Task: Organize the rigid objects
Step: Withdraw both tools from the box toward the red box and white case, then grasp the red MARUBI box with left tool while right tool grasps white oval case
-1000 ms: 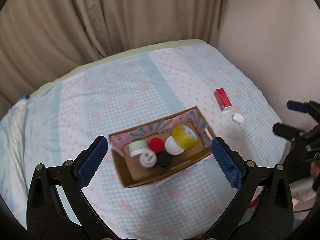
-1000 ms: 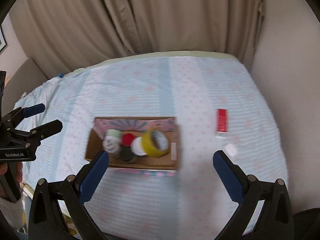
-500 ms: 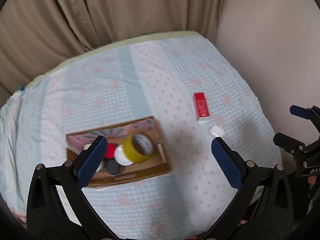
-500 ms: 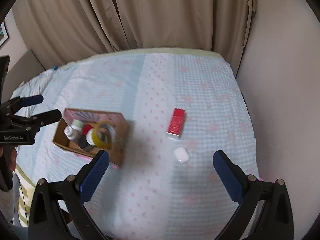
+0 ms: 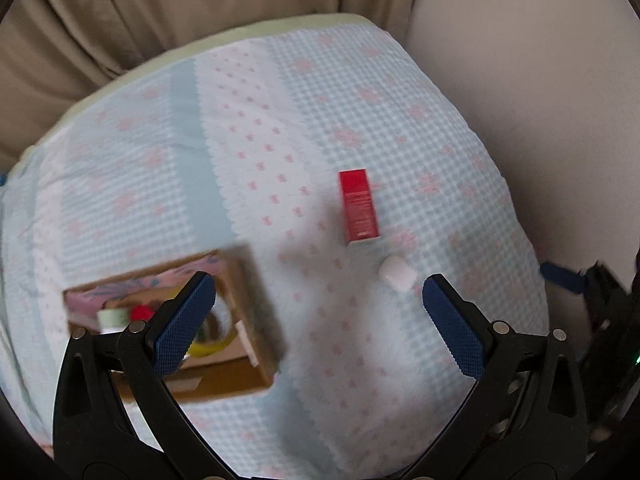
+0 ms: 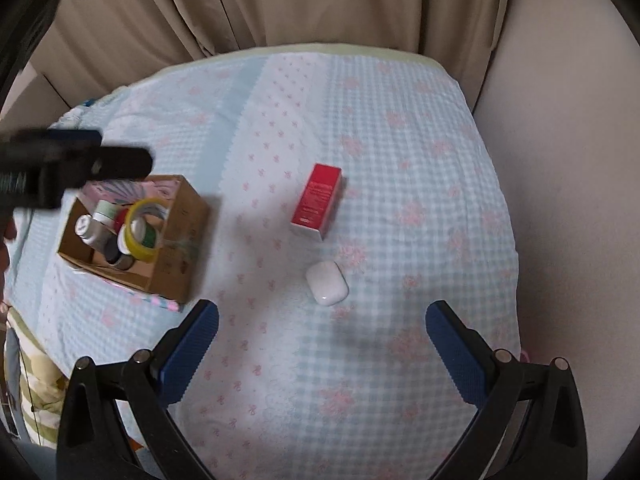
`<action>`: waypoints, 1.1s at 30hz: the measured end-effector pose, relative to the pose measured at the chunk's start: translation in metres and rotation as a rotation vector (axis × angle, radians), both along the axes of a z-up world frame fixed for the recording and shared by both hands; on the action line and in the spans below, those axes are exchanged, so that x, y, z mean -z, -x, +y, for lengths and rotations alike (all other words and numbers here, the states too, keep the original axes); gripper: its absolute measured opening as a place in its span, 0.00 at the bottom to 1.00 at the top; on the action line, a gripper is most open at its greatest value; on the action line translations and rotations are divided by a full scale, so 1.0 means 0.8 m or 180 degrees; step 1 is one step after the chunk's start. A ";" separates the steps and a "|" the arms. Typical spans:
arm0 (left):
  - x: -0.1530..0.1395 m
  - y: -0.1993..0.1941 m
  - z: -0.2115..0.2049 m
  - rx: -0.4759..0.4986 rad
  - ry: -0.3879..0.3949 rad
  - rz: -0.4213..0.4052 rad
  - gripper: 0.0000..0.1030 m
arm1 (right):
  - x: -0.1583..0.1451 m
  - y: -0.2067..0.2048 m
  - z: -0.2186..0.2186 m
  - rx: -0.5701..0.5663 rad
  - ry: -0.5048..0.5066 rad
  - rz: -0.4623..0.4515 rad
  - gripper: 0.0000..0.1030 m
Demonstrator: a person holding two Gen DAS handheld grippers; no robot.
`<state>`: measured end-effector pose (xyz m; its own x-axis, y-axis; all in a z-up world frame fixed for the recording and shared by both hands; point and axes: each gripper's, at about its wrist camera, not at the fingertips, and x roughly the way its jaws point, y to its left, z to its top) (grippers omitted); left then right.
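Beige curtains (image 6: 320, 0) behind a bed (image 6: 400, 120) under a pale blue checked sheet with pink flowers. Near the left side, a cardboard box (image 6: 180, 236) holding a yellow tape roll (image 6: 140, 232), a red cap (image 6: 120, 220) and small white jars. Well apart to its right, a red carton (image 6: 318, 200) lying flat; just beside its near end, not touching, a white case (image 6: 327, 282). Right gripper (image 6: 322, 344) spread wide, empty, hovering just short of the case. Left gripper (image 5: 318, 320) also wide, empty, above the sheet between box (image 5: 240, 280) and case (image 5: 397, 274).
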<state>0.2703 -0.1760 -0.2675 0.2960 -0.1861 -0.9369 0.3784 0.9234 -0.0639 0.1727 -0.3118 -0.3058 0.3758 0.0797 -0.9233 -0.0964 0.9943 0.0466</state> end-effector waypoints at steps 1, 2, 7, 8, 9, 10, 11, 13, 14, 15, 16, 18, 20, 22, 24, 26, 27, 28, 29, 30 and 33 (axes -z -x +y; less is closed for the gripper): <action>0.008 -0.012 -0.010 0.0027 0.0041 0.0063 1.00 | 0.009 -0.004 0.001 -0.0022 0.0052 0.0042 1.00; 0.015 -0.022 -0.018 0.0056 0.0043 0.0102 1.00 | 0.016 -0.008 0.001 -0.0063 0.0075 0.0080 1.00; 0.060 -0.064 -0.055 0.0203 -0.0055 0.0299 1.00 | 0.068 -0.029 0.008 -0.0215 0.0225 0.0347 1.00; 0.076 -0.077 -0.065 0.0245 -0.0069 0.0368 1.00 | 0.080 -0.034 0.009 -0.0231 0.0240 0.0389 1.00; 0.089 -0.086 -0.072 0.0285 -0.0077 0.0423 1.00 | 0.092 -0.038 0.011 -0.0257 0.0265 0.0424 1.00; 0.102 -0.095 -0.080 0.0329 -0.0093 0.0471 0.99 | 0.105 -0.043 0.013 -0.0291 0.0302 0.0449 1.00; 0.116 -0.104 -0.089 0.0370 -0.0130 0.0510 0.98 | 0.115 -0.045 0.015 -0.0319 0.0331 0.0467 1.00; 0.138 -0.116 -0.100 0.0435 -0.0177 0.0576 0.96 | 0.142 -0.053 0.019 -0.0387 0.0396 0.0515 0.96; 0.155 -0.125 -0.108 0.0477 -0.0192 0.0642 0.94 | 0.154 -0.056 0.020 -0.0406 0.0404 0.0553 0.92; 0.166 -0.130 -0.112 0.0502 -0.0199 0.0682 0.93 | 0.169 -0.060 0.020 -0.0419 0.0404 0.0611 0.90; 0.178 -0.135 -0.119 0.0533 -0.0209 0.0727 0.92 | 0.180 -0.063 0.020 -0.0425 0.0393 0.0649 0.85; 0.204 -0.143 -0.128 0.0612 -0.0254 0.0819 0.82 | 0.202 -0.071 0.021 -0.0430 0.0354 0.0713 0.82; 0.232 -0.149 -0.137 0.0690 -0.0299 0.0951 0.76 | 0.220 -0.078 0.020 -0.0433 0.0319 0.0721 0.78; 0.248 -0.153 -0.141 0.0716 -0.0301 0.1026 0.75 | 0.235 -0.084 0.019 -0.0457 0.0294 0.0688 0.73; 0.257 -0.155 -0.142 0.0717 -0.0278 0.1077 0.74 | 0.243 -0.087 0.019 -0.0481 0.0270 0.0644 0.70; 0.266 -0.156 -0.143 0.0711 -0.0252 0.1128 0.71 | 0.248 -0.089 0.018 -0.0520 0.0237 0.0569 0.64; 0.269 -0.156 -0.144 0.0711 -0.0245 0.1145 0.67 | 0.251 -0.089 0.018 -0.0546 0.0249 0.0536 0.63; 0.273 -0.157 -0.145 0.0707 -0.0238 0.1174 0.66 | 0.252 -0.089 0.018 -0.0568 0.0255 0.0503 0.62; 0.275 -0.158 -0.146 0.0699 -0.0233 0.1193 0.63 | 0.253 -0.089 0.017 -0.0575 0.0242 0.0487 0.60; 0.277 -0.159 -0.146 0.0686 -0.0227 0.1214 0.60 | 0.255 -0.090 0.016 -0.0575 0.0225 0.0482 0.58; 0.283 -0.163 -0.146 0.0587 -0.0217 0.1281 0.47 | 0.256 -0.091 0.014 -0.0605 0.0256 0.0470 0.46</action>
